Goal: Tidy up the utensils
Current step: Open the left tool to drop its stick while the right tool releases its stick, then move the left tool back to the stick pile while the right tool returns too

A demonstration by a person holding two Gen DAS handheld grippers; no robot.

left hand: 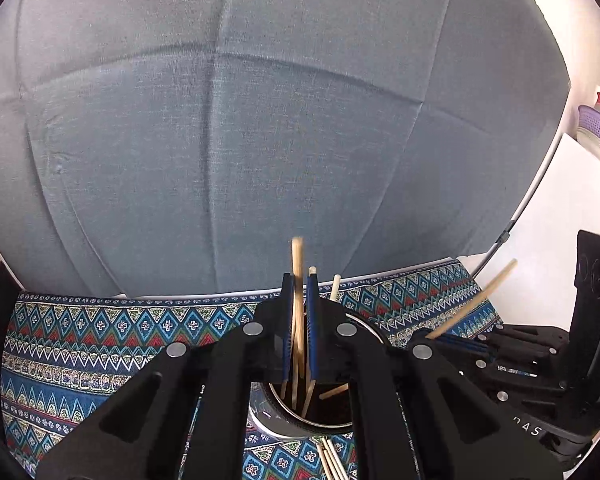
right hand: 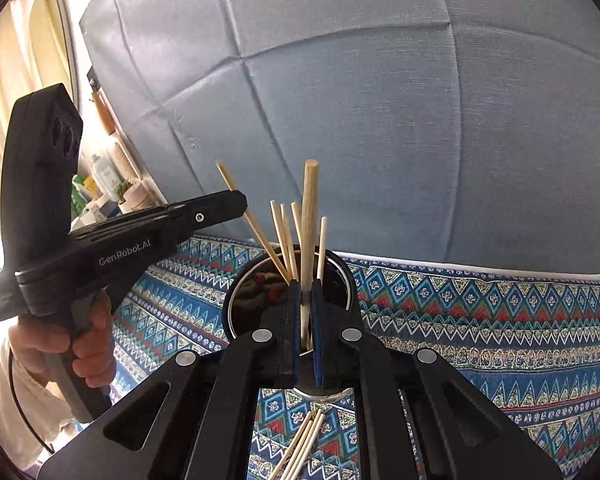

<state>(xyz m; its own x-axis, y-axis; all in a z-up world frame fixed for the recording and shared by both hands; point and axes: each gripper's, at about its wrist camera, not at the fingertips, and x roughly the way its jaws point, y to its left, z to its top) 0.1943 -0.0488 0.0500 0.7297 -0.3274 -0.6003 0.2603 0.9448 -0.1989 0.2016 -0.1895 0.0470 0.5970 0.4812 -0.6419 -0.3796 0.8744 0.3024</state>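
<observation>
One round metal holder [right hand: 236,300]; six chopsticks [right hand: 309,216] standing in it; four loose chopsticks [right hand: 300,444] on one patterned cloth [right hand: 480,320].

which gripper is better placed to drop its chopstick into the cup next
Right, probably. The right gripper holds its chopstick upright over the cup; the left gripper's stick tilts.

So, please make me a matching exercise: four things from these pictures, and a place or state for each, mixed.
Things:
1. left hand-held gripper
2. right hand-held gripper
3. metal cup
4. loose chopsticks

Places or states:
A. stands on the patterned cloth, chopsticks inside
B. lie flat on the cloth, in front of the cup
C. shut on a thin chopstick
D. shut on a thick chopstick

Pairs: 1-C, 2-D, 3-A, 4-B
</observation>
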